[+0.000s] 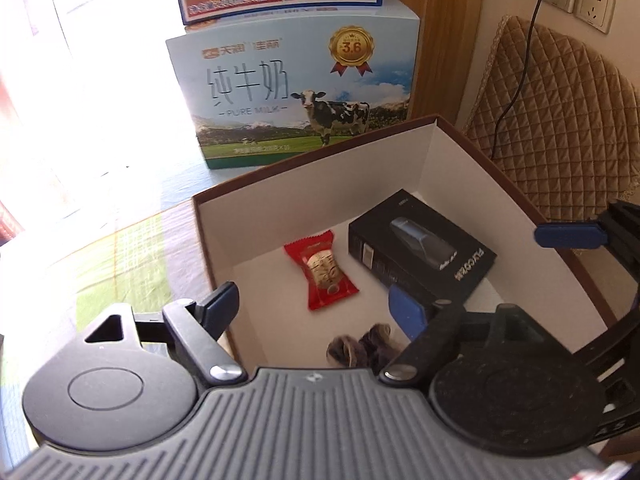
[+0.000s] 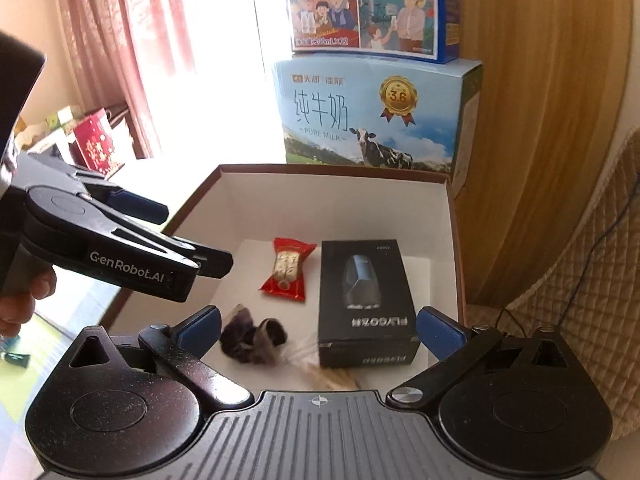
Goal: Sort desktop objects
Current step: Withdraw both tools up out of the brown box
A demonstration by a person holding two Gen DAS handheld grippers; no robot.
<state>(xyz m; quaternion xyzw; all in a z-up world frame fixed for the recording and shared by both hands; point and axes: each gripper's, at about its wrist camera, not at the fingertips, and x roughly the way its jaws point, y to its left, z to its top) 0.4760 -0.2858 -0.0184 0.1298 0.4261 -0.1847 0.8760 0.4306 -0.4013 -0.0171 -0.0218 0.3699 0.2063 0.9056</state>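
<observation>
Left gripper (image 1: 318,306): jaws spread wide, nothing between the pads; it hangs over the near left part of the box, its left finger (image 1: 220,310) outside the left wall, its right finger (image 1: 408,314) inside.
Right gripper (image 2: 320,328): jaws at their widest, nothing held; the pads stand either side of the near end of the black carton without touching it.
Box (image 1: 304,196): open, white inside with a brown rim, on the table; both grippers point down into it.
Black carton (image 2: 368,300): lies flat on the box floor, toward the right wall.
Candy (image 2: 289,270): red wrapper, flat on the floor just left of the carton, apart from it.
Dark bundle (image 2: 254,336): in clear wrap, at the near end of the floor, between the right gripper's pads; details blurred.
Hand (image 2: 22,300): holds the left gripper's handle, at the left edge of the right wrist view.
Milk case (image 1: 296,92): stands behind the box, with a second printed case (image 2: 362,8) stacked on it.
Chair (image 1: 560,128): quilted tan cover, right of the box.
</observation>
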